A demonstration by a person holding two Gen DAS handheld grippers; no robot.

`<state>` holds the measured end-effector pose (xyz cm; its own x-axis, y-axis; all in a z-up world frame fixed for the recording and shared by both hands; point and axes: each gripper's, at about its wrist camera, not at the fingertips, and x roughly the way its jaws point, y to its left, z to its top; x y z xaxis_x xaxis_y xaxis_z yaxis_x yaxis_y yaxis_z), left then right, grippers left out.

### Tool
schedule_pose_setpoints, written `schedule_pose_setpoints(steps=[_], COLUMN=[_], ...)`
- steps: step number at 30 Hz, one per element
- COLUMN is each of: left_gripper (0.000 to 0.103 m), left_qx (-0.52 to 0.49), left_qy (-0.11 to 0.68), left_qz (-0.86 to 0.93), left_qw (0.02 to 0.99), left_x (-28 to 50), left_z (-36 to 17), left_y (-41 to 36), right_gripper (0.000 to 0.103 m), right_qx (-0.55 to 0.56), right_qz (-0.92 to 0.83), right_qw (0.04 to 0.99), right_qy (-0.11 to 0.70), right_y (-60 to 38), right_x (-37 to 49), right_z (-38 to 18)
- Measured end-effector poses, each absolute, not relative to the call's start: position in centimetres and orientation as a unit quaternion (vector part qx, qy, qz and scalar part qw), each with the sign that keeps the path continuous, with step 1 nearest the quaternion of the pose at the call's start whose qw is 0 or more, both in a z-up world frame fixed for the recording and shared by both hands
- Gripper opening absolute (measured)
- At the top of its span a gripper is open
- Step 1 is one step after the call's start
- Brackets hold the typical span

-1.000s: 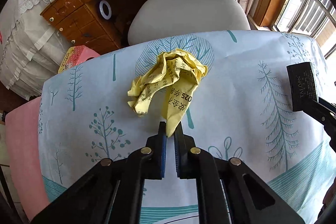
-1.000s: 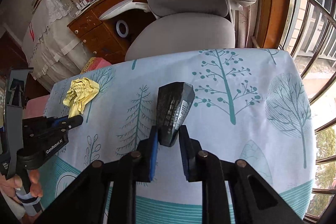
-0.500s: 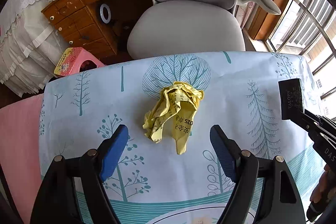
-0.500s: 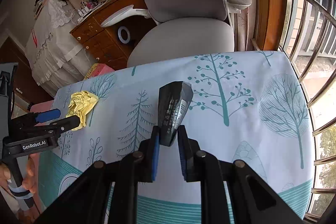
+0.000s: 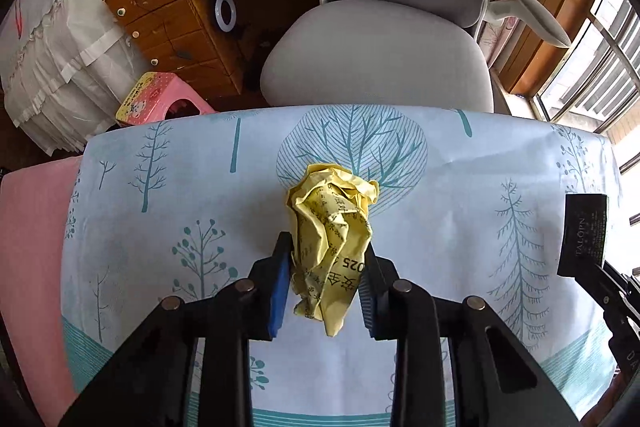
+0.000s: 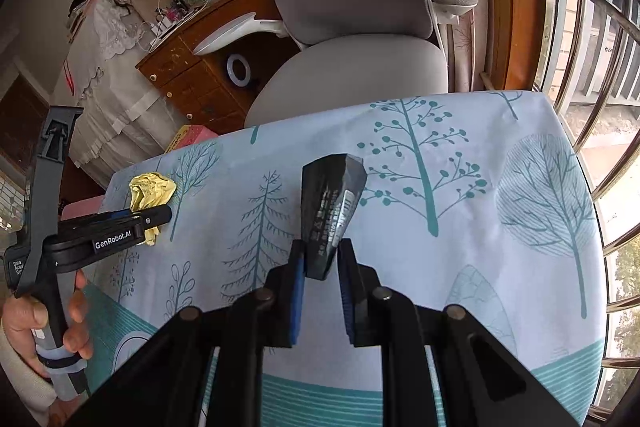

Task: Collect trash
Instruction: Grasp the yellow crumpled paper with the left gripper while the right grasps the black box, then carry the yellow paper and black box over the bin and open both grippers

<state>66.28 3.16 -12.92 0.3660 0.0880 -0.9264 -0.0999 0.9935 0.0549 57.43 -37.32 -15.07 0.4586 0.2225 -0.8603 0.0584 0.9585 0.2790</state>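
While your left gripper (image 5: 323,281) looks down along its fingers, its jaws are closing on the crumpled yellow paper (image 5: 331,234), and the blue pads already touch the wad on both sides. The paper sits just above the tree-print tablecloth (image 5: 460,187), its long axis running away from you toward the grey chair (image 5: 376,55), with a loose tail hanging back toward the camera. At the right edge you can see the black wrapper (image 5: 583,235).

From the right wrist, your right gripper (image 6: 323,264) is clenched on that black wrapper (image 6: 331,211), which stands nearly upright, narrow end between the pads, wide end pointing up and away. I judge both pieces as good as collected; no bin shows, so dropping them off is what remains.
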Motion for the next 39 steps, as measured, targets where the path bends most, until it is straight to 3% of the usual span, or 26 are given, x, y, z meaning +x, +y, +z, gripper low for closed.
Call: schedule_pose_setpoints(steps=[10,21,29,39], left_gripper=[0.028,0.028,0.028,0.028], left_qx=[0.003,-0.008,0.0,0.012], left_qy=[0.524,0.485,0.488,0.566], left_qz=[0.013,-0.049,-0.082,-0.103], left_qw=[0.851,0.873,0.869,0.818], left_x=[52.4,25.6,10.4,-0.5], left_z=[-6.5,0.4,-0.3,-7.6], left_y=[1.6,2.8,3.2,2.5], right_gripper=[0.016,0.016,0.016,0.016], right_qx=[0.196,0.206,0.189,0.164], right_qz=[0.048,0.051,0.049,0.024], right_qw=[0.85,0.855,0.853,0.798], right_qy=[0.486,0.474,0.484,0.579], right_y=[-35.7,-27.6,-21.7,-18.7], right_x=[47.8,22.8,6.9,-2.2], right_z=[-10.2,-3.6,-2.4,-8.1])
